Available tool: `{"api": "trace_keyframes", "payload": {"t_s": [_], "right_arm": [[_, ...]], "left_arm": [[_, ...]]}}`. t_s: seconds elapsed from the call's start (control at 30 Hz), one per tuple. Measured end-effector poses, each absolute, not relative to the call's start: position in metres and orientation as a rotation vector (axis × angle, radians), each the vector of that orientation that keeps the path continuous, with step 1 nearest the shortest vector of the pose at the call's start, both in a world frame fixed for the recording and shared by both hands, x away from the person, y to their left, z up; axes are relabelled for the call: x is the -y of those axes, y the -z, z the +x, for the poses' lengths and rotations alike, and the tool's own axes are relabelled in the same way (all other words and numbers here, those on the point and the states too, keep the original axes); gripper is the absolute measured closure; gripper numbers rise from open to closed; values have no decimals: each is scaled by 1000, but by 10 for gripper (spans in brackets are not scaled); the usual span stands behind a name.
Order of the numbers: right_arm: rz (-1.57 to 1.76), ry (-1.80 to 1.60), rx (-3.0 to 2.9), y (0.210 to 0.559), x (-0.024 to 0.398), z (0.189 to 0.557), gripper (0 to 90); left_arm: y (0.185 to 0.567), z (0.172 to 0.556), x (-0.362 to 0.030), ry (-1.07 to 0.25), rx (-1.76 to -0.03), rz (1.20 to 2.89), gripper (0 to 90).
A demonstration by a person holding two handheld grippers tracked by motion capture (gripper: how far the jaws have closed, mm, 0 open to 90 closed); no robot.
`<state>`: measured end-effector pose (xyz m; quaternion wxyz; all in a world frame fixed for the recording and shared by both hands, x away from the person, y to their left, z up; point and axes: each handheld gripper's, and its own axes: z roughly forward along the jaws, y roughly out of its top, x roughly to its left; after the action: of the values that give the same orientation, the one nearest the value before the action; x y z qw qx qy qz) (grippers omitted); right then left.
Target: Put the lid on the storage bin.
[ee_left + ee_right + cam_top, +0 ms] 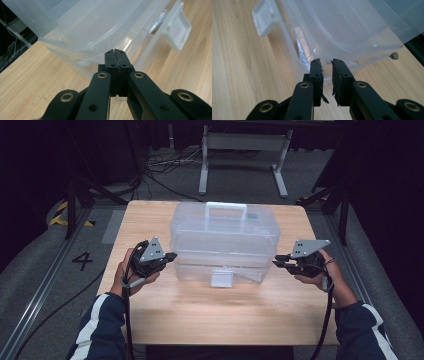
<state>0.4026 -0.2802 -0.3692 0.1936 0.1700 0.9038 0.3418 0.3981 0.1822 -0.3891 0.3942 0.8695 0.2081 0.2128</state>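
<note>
box: clear plastic storage box (225, 242) sat mid-table toward the far edge, latch facing the person | left gripper (170, 256): jaws pressed together, empty, at its left end | right gripper (278, 262): jaws slightly parted, empty, at its right end, likely bracketing it for a two-sided lift

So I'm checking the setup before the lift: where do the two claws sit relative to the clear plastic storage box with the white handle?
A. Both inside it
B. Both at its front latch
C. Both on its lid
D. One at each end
D: the left claw is at the clear plastic storage box's left end, the right claw at its right end.
</note>
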Motion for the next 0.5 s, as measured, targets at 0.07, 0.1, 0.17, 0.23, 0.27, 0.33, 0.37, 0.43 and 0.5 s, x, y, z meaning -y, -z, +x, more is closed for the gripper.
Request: {"api": "trace_keyframes", "payload": {"t_s": [0.07, 0.1, 0.17, 0.23, 0.27, 0.33, 0.37, 0.43, 0.5], "right_arm": [[477, -954, -2536, 370, 280, 402, 784], [488, -949, -2538, 370, 281, 402, 782], [484, -942, -2539, 372, 282, 402, 782], [495, -941, -2541, 373, 283, 402, 781], [500, -939, -2543, 374, 283, 402, 781], [509, -935, -2546, 376, 283, 402, 778], [510, -929, -2549, 378, 283, 402, 778], [513, -923, -2556, 380, 283, 402, 778], [514, -919, -2560, 381, 283, 402, 777]], "left_arm": [[391, 398, -182, -537, -525, 2214, 900], [392, 398, -182, -530, -527, 2219, 900], [394, 398, -182, -529, -529, 2229, 900], [396, 397, -182, -524, -534, 2235, 900], [396, 398, -182, -523, -531, 2245, 900], [399, 397, -182, -516, -536, 2259, 900], [400, 397, -182, -513, -535, 2260, 900], [403, 397, -182, -509, -539, 2273, 900], [404, 397, -182, -505, -541, 2276, 900]]}}
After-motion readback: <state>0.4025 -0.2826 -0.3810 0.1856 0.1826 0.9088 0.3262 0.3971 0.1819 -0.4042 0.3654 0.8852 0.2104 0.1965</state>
